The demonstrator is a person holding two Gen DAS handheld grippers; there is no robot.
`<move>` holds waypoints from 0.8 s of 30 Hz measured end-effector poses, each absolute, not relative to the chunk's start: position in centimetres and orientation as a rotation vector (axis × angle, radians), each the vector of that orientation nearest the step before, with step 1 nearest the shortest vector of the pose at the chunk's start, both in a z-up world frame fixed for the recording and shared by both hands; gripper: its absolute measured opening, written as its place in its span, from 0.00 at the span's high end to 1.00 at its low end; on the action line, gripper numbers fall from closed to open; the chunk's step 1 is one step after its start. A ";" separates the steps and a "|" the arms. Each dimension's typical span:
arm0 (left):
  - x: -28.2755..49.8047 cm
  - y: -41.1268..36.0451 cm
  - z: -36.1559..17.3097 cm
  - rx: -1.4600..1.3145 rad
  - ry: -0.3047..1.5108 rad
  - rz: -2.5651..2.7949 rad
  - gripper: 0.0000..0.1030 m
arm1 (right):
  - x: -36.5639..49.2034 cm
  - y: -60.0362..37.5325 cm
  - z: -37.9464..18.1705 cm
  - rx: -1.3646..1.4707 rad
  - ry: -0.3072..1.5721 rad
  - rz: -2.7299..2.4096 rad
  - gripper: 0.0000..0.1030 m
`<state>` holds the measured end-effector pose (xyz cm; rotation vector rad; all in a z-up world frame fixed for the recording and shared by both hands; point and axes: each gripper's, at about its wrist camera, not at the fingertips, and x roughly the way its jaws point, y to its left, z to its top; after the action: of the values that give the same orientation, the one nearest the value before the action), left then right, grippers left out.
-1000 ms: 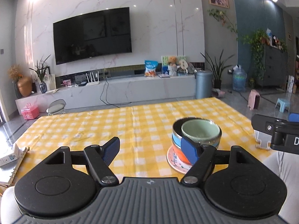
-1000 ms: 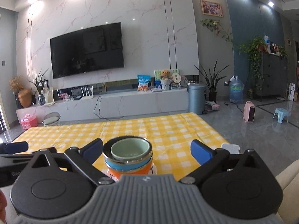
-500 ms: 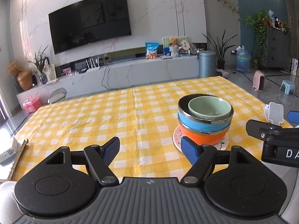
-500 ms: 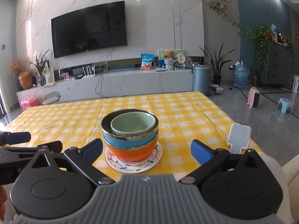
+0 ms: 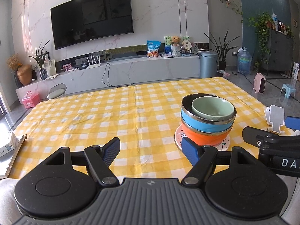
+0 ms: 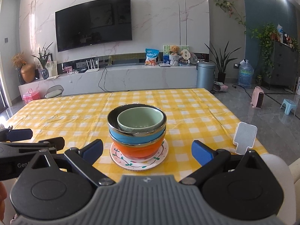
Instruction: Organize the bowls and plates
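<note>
Left wrist view. The left hand-held gripper [image 5: 151, 148] is held above the near edge of the worktop [image 5: 112, 116], its blue-padded fingers spread wide and holding nothing. The worktop is covered by a yellow-and-white checked cloth with a fold line down the middle. To the right on it stands a round white plate with a painted vine border [image 5: 202, 137]. On the plate is an orange bowl with a steel rim [image 5: 203, 135], a blue bowl with a steel rim [image 5: 204, 122] nested in it, and a small pale green ceramic bowl [image 5: 212, 108] inside that. The stack is upright. A white phone stand [image 5: 275, 117] is near the right edge of the worktop. A ring binder [image 5: 14, 153] lies at the left edge. Behind, a marble wall carries a black television [image 5: 91, 27] over a long marble ledge [image 5: 112, 73]; a grey-blue cylindrical bin [image 5: 208, 64] is on the grey tiled floor.

Right wrist view. The right hand-held gripper [image 6: 147, 151] is also spread wide and empty, with the plate [image 6: 138, 159] and bowl stack just beyond it, centred between its fingers and untouched. The green bowl [image 6: 140, 120] sits off-centre, toward the right of the blue one [image 6: 135, 136]. The other gripper's fingers enter at the left edge. A pink object [image 6: 258, 97] on the floor at right appears to be a small heater.
</note>
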<state>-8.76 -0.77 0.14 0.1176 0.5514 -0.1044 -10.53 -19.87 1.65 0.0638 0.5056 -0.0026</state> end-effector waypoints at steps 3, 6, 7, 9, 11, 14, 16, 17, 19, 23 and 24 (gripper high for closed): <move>-8.7 -0.9 0.2 0.123 0.551 -0.103 0.15 | -10.5 -19.9 1.6 0.064 0.509 -0.002 0.04; -8.7 -1.0 0.3 0.126 0.550 -0.105 0.15 | -10.6 -19.9 1.6 0.066 0.511 -0.001 0.04; -8.7 -1.0 0.3 0.126 0.550 -0.105 0.15 | -10.6 -19.9 1.6 0.065 0.510 -0.001 0.04; -8.7 -1.0 0.3 0.127 0.549 -0.105 0.15 | -10.6 -19.9 1.5 0.066 0.510 -0.001 0.04; -8.7 -1.0 0.3 0.127 0.550 -0.105 0.15 | -10.6 -20.0 1.5 0.066 0.509 -0.001 0.04; -8.7 -1.0 0.3 0.127 0.550 -0.106 0.15 | -10.6 -19.9 1.5 0.066 0.513 -0.001 0.04; -8.7 -1.1 0.3 0.130 0.549 -0.104 0.15 | -10.7 -19.9 1.6 0.067 0.514 -0.001 0.04; -8.7 -1.1 0.3 0.134 0.547 -0.103 0.15 | -10.7 -19.9 1.6 0.067 0.514 -0.001 0.04; -8.7 -1.2 0.3 0.133 0.548 -0.105 0.15 | -10.7 -19.9 1.6 0.066 0.514 -0.001 0.04; -8.7 -1.2 0.4 0.135 0.549 -0.108 0.15 | -10.7 -19.9 1.6 0.068 0.515 -0.003 0.04; -8.8 -1.2 0.4 0.136 0.547 -0.108 0.15 | -10.6 -19.9 1.6 0.069 0.514 -0.003 0.04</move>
<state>-8.78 -1.23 0.40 0.1361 0.5473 -0.1081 -10.64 -19.90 1.64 0.0695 0.5140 -0.0026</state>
